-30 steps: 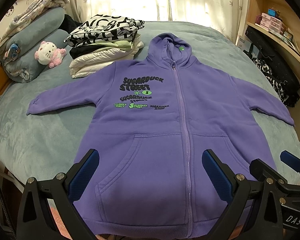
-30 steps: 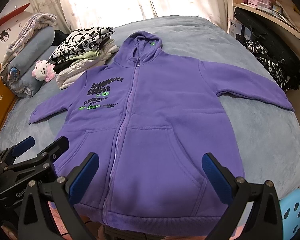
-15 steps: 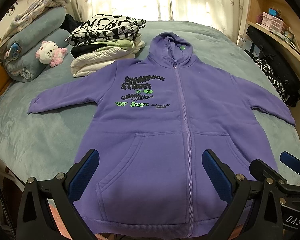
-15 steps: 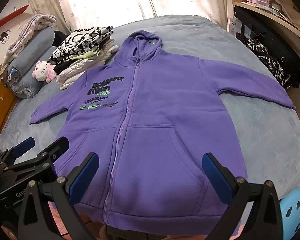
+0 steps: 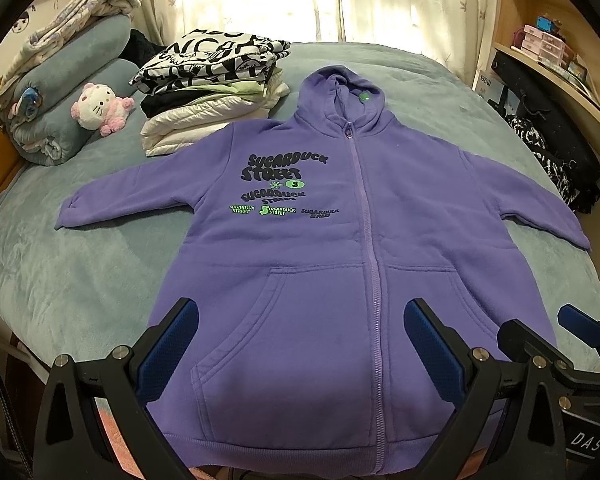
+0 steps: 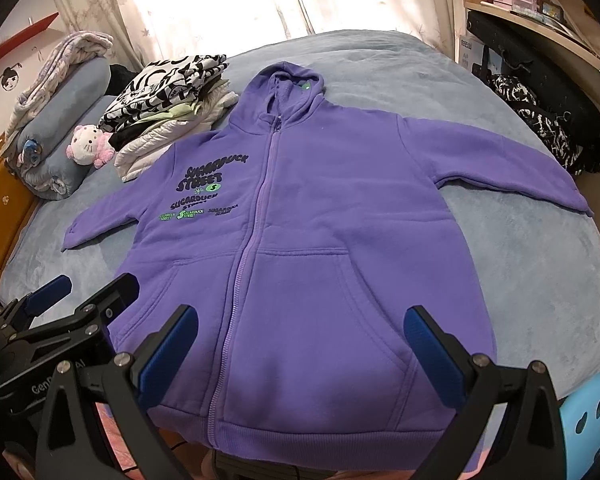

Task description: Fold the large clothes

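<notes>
Beyond both spread tongs [image 5: 300,344] [image 6: 300,344], purple hoodie [image 5: 340,280] flat, untouched

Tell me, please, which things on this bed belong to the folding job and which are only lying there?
For the job:
- purple zip hoodie, spread flat, zipped
- left gripper, open
- right gripper, open

Only lying there:
- stack of folded clothes
- plush cat toy
- rolled blankets
- black patterned garment

Purple zip hoodie [image 5: 340,280] flat on bed [image 5: 80,280], sleeves out. L gripper [image 5: 300,344] spread wide above hem; R gripper [image 5: 540,332] beside it. Folded stack [image 5: 212,92] nr hood.
</notes>
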